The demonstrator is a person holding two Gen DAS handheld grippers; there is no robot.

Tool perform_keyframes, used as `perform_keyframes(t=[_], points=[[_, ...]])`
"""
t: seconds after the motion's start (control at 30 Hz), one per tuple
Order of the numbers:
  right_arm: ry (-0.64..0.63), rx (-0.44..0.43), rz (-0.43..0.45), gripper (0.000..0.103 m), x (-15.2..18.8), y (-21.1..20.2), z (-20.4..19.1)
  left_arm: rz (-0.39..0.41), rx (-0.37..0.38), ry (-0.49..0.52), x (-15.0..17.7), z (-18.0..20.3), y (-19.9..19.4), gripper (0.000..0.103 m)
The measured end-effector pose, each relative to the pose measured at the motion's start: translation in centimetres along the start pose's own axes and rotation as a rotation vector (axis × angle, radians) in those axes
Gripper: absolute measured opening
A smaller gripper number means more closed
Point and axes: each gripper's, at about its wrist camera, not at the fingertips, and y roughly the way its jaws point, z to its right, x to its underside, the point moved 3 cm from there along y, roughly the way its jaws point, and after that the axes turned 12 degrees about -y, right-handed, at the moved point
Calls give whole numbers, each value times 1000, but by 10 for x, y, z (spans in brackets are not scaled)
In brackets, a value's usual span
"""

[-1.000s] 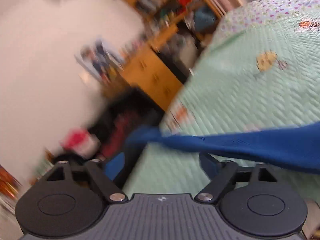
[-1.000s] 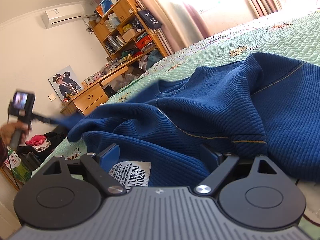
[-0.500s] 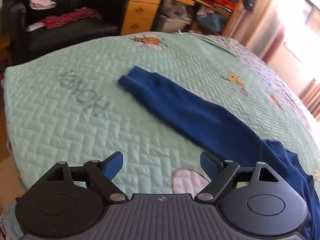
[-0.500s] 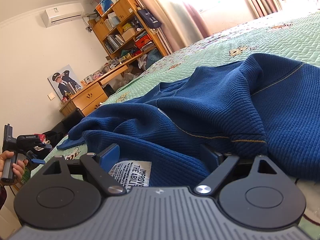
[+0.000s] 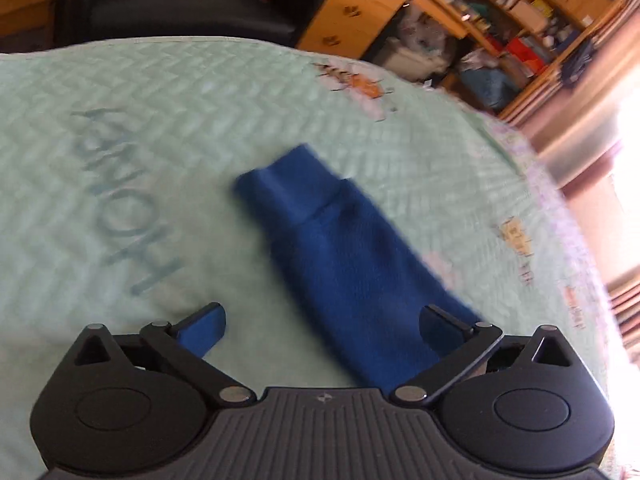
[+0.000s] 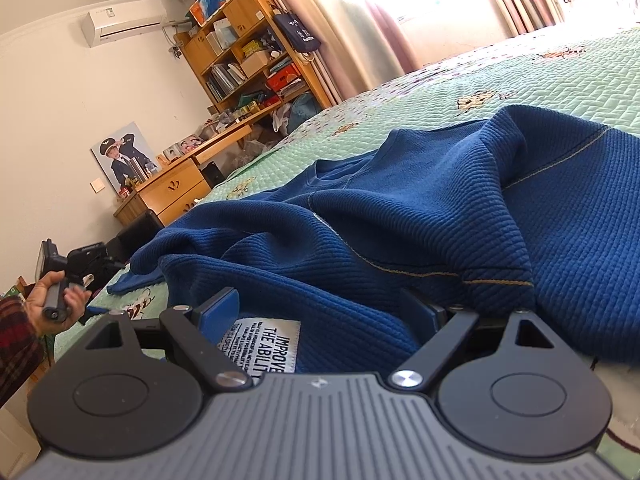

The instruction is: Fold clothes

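Observation:
A blue knit sweater (image 6: 400,216) lies bunched on the green quilt (image 6: 540,92). One sleeve (image 5: 344,248) is stretched out flat, its cuff (image 5: 280,184) pointing away from me. My left gripper (image 5: 322,328) hovers low over that sleeve with its jaws opening. The cloth runs between the fingers close to the right one, and the pads do not press it. My right gripper (image 6: 320,314) rests open and low on the sweater body. Fabric and a white label (image 6: 264,344) sit between its fingers, and a fold drapes over the right finger.
A person's hand (image 6: 44,296) in a plaid sleeve holds the left gripper at the bed's far corner. Beyond the bed stand a black armchair (image 5: 180,12) with clothes on it, a wooden dresser (image 5: 360,12) and full bookshelves (image 6: 248,52). Curtains and a bright window are at the right.
The sleeve was pulled taut at the left gripper. It now lies let go and flat on the quilt, and the left gripper has rolled level and dropped toward it. The right gripper has not moved.

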Motion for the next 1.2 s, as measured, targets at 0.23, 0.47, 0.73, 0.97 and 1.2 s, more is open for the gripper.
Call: perform_keyframes(t=[0.23, 0.47, 0.73, 0.97, 1.2], points=[[-3, 4, -5, 88, 0, 2, 0, -32, 91, -29, -11, 6, 29, 9], [-8, 9, -10, 88, 0, 3, 0, 99, 187, 121, -29, 49, -20, 8], [-7, 8, -8, 88, 0, 3, 1, 46, -52, 225, -18, 16, -14, 19], [-9, 9, -8, 88, 0, 2, 1, 45, -62, 197, 10, 1, -35, 52], [11, 15, -10, 88, -2, -7, -1, -42, 118, 309, 89, 27, -99, 58]])
